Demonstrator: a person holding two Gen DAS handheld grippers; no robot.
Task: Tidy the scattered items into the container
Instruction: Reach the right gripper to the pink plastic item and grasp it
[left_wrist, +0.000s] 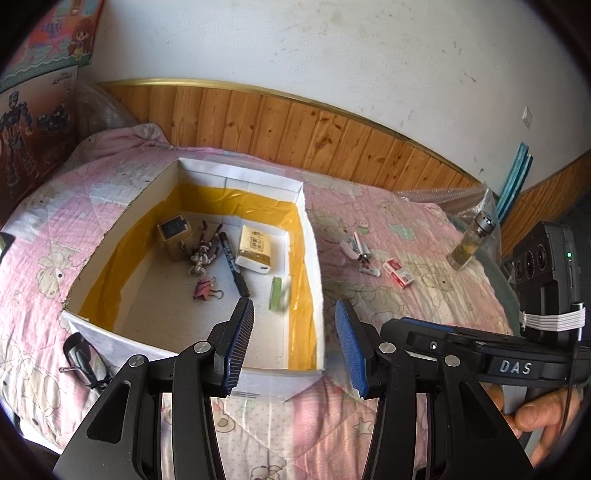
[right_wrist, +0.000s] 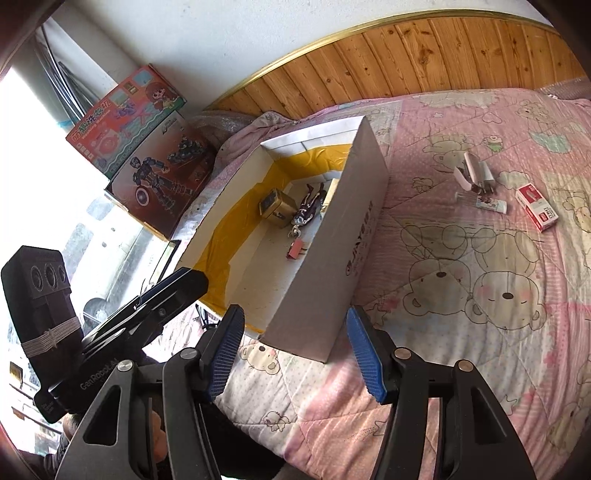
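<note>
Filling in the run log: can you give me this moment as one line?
left claw: open, empty | right claw: open, empty | box: holds marker, binder clip | quilt: red-white carton still out

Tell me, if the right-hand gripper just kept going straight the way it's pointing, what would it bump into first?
Most likely the near corner of the white box, which sits right ahead of the open, empty right gripper. Depth is hard to judge; it might touch the pink quilt first.
</note>
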